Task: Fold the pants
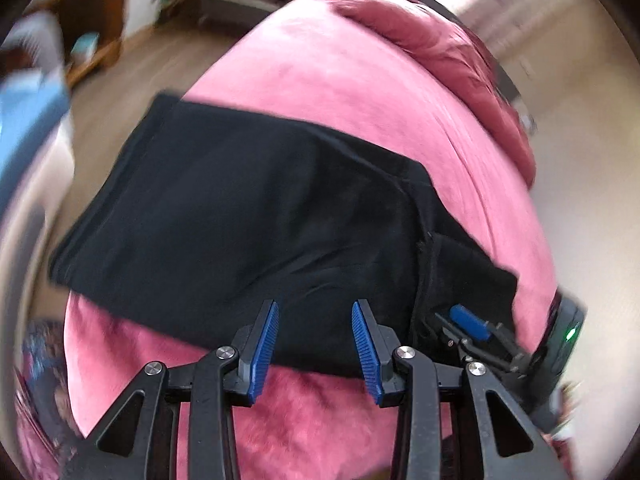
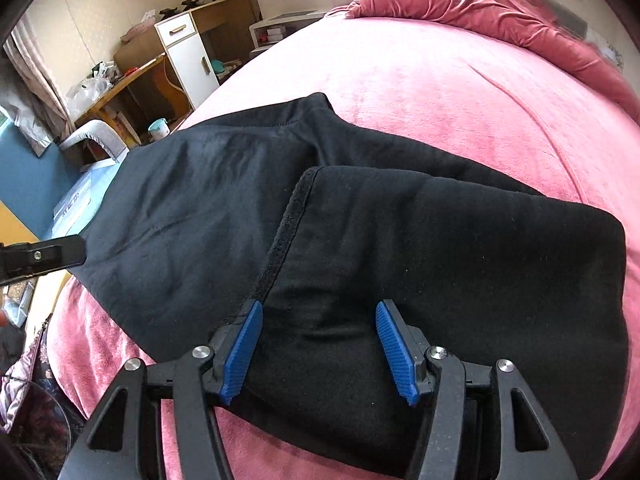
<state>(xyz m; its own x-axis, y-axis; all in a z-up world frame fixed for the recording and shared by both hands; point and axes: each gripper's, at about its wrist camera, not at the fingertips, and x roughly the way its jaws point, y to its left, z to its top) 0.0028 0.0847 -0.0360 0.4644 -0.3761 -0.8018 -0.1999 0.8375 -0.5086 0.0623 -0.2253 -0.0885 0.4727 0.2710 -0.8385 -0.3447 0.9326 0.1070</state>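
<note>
Black pants lie folded across a pink bed. In the right wrist view the pants show one layer folded over another, with a seamed edge running down the middle. My left gripper is open and empty, just above the near edge of the pants. My right gripper is open and empty, hovering over the folded upper layer. The right gripper also shows in the left wrist view at the pants' right end. Part of the left gripper shows in the right wrist view at the left edge.
A rumpled pink blanket lies at the far side of the bed. Beyond the bed's left edge stand a wooden desk, a white cabinet and a blue box. The pink bed extends behind the pants.
</note>
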